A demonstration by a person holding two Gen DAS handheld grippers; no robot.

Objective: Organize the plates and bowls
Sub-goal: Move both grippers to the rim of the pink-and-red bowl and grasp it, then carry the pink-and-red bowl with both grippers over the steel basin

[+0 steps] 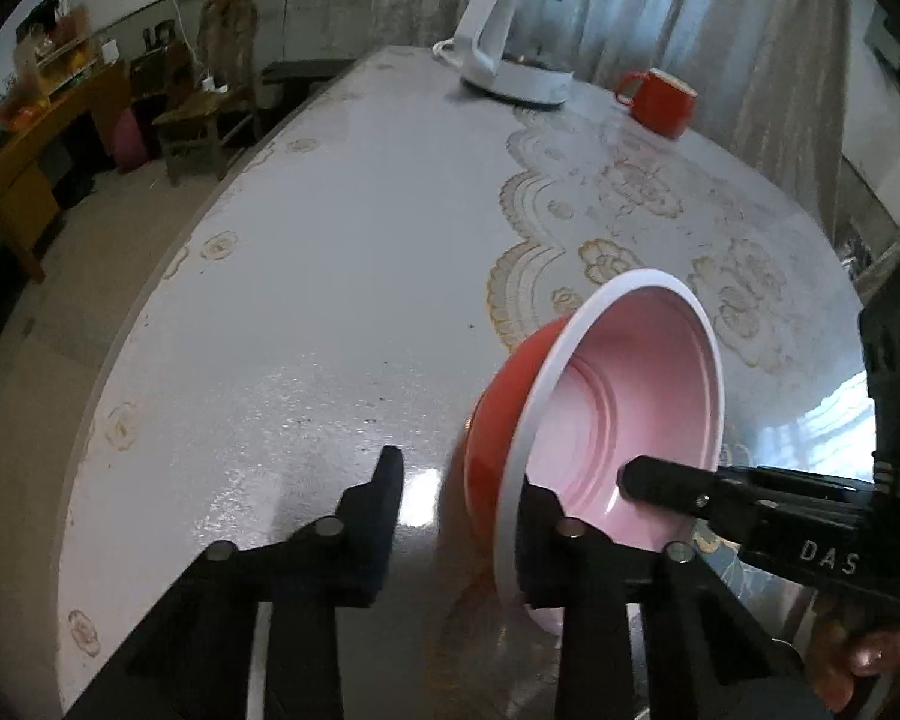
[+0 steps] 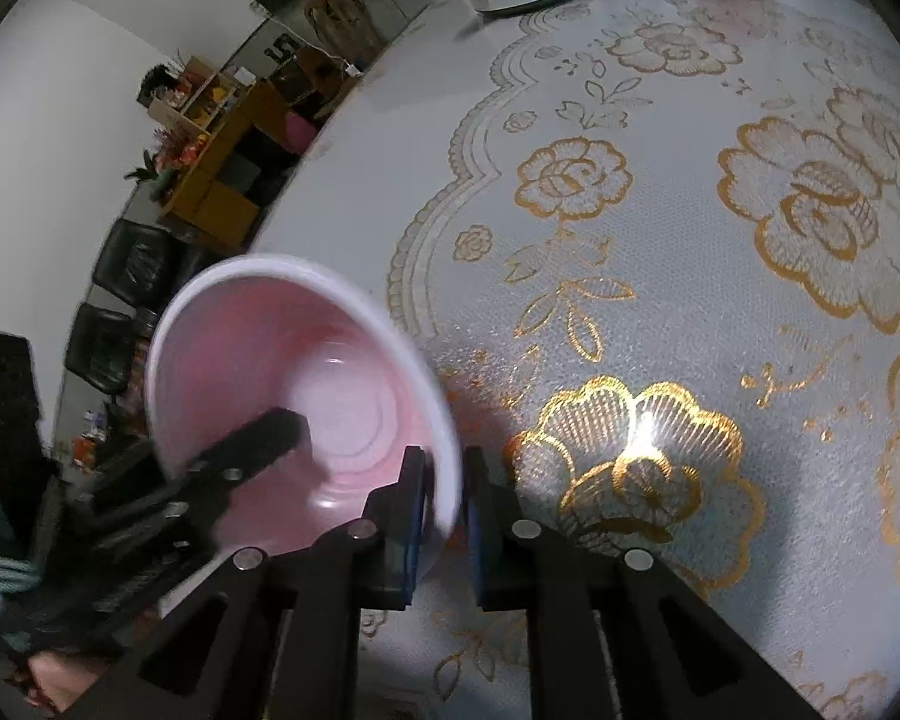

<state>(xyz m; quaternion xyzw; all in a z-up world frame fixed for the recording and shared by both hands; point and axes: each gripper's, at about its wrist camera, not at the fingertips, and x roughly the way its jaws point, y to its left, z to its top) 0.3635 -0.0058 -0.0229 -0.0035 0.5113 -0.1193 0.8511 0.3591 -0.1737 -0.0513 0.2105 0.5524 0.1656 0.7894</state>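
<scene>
A bowl [image 1: 630, 384], red outside, pink inside with a white rim, hangs tilted above the table. In the left wrist view my left gripper [image 1: 462, 516] is open around the bowl's near rim: one finger outside, one inside. In the right wrist view the right gripper [image 2: 444, 510] is shut on the bowl's [image 2: 282, 372] rim, one pad inside and one outside. The right gripper's finger [image 1: 678, 483] shows inside the bowl in the left wrist view. The left gripper's finger [image 2: 252, 438] shows inside the bowl in the right wrist view.
The table [image 1: 342, 276] wears a white cloth with gold flowers [image 2: 660, 240]. A white electric kettle [image 1: 516, 42] and a red mug [image 1: 660, 99] stand at its far end. Chairs and a wooden shelf [image 1: 24, 138] stand on the floor to the left.
</scene>
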